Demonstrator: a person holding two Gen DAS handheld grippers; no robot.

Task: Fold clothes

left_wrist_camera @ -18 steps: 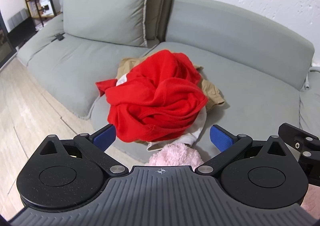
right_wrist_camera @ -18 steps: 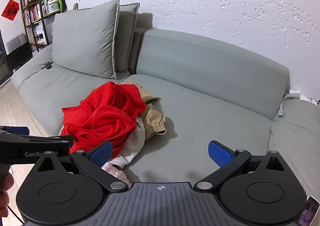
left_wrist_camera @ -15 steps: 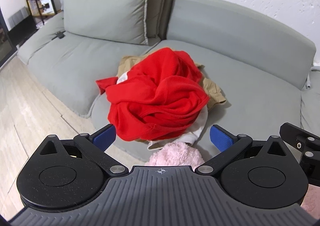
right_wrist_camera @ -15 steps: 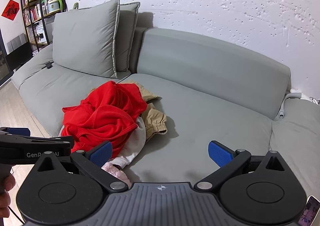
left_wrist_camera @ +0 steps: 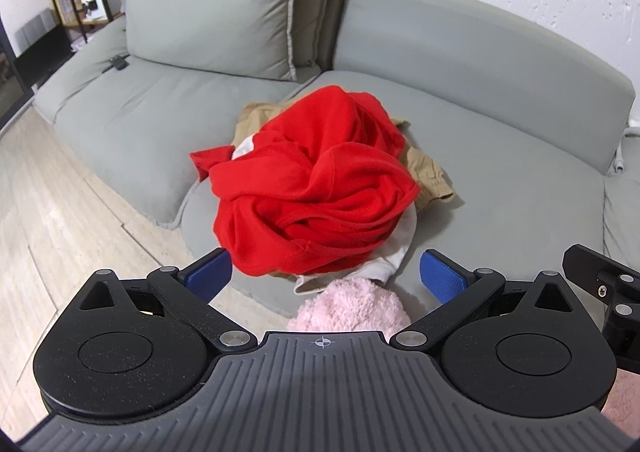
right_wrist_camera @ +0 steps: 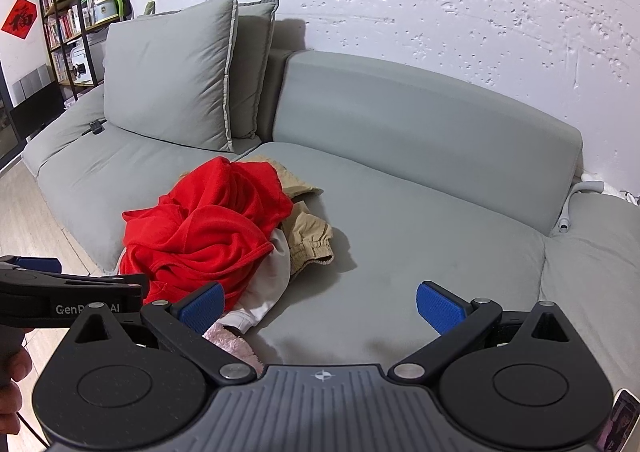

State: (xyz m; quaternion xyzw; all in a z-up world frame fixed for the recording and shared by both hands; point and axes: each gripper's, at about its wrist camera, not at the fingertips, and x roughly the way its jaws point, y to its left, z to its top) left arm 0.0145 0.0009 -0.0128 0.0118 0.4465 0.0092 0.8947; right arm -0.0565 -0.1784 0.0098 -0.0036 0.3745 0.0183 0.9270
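Both claws are hanging released, gripping nothing — the red top point(left_wrist_camera: 316, 188) is lying heaped dead ahead of the left claw point(left_wrist_camera: 325, 272), up-left of the right claw point(right_wrist_camera: 320, 306) — left nearer.

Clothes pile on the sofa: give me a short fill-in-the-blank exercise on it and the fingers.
1. The garment on top of the pile is ____ in colour.
2. The pile lies on a grey ____.
3. The fluffy item nearest the left gripper is ____.
4. Both the left and the right gripper hold their fingers ____.

Missing words: red; sofa; pink; open
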